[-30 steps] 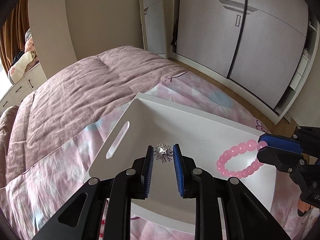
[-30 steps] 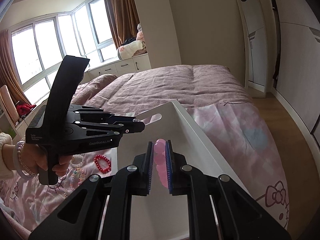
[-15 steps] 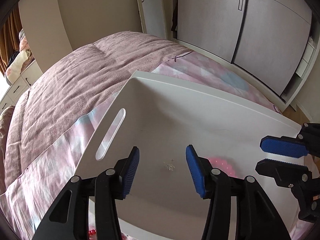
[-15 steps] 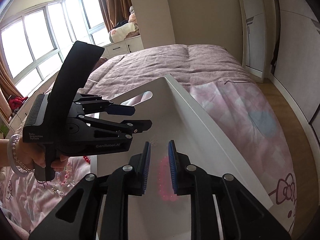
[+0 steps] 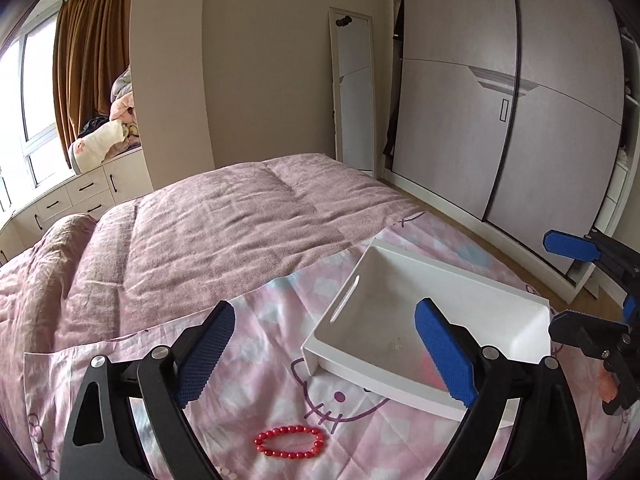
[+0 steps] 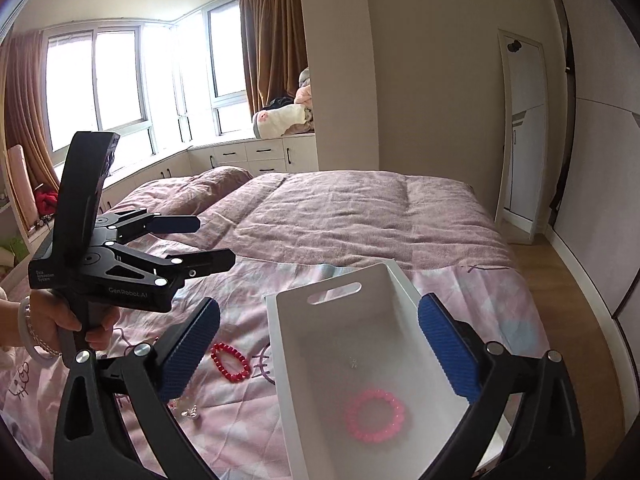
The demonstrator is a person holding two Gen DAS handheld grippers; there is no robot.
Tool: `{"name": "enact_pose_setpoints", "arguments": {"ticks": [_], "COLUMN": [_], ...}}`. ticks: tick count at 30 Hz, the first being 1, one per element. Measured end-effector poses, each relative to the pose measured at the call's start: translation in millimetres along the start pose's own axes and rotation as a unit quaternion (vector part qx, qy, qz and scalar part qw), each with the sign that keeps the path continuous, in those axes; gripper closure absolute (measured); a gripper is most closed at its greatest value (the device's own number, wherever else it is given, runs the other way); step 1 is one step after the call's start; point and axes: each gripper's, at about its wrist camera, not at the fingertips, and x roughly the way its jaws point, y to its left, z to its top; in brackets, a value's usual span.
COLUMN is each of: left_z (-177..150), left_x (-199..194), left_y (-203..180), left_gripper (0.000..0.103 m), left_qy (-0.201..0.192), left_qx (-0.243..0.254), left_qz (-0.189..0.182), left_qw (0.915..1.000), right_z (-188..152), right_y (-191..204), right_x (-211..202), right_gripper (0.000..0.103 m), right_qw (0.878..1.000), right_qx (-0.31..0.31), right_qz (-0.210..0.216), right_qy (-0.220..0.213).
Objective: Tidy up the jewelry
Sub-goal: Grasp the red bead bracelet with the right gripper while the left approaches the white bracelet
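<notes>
- The bed fills both my views, with a mauve blanket over its far part and a pink cartoon-print sheet over the near part.
- A white tray sits on the sheet toward the bed's right edge, its slotted handle wall facing the blanket.
- My left gripper hovers above the near end of the bed with its blue-padded fingers spread wide and nothing between them; the right wrist view shows it from the side in my hand.
- My right gripper hangs over the tray, fingers also far apart and holding nothing.
- A pink bead bracelet lies flat on the tray floor near its close end.
- A red bead bracelet lies on the sheet just left of the tray, close to the bed's near edge.
- A small silvery piece rests on the tray floor, beyond the pink bracelet; it is too small to make out.
- More small trinkets lie on the sheet near the red bracelet, partly hidden by my right gripper's left finger.
</notes>
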Motion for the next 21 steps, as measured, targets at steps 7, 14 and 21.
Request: {"name": "enact_pose_setpoints", "arguments": {"ticks": [7, 14, 21], "left_z": [-44.6, -105.4, -159.1], "left_x": [-65.1, -64.1, -28.1], "left_y": [77.9, 135.7, 151.9], "left_gripper": [0.007, 0.006, 0.006], "left_qy": [-0.009, 0.038, 0.070], "left_qx": [-0.036, -0.079, -0.063], "left_qz": [0.064, 0.100, 0.134], "left_qw": [0.9973, 0.9911, 0.9866], "right_z": [17.8, 3.3, -59.6], "right_y": [67.0, 126.5, 167.2], "right_x": [10.9, 65.9, 121.3], "right_gripper": [0.005, 0.005, 0.031], "right_qw": [0.994, 0.976, 0.963], "right_qx": [-0.080, -0.126, -0.177], "right_qz": [0.050, 0.111, 0.121], "right_qy": [0.056, 0.141, 0.165]}}
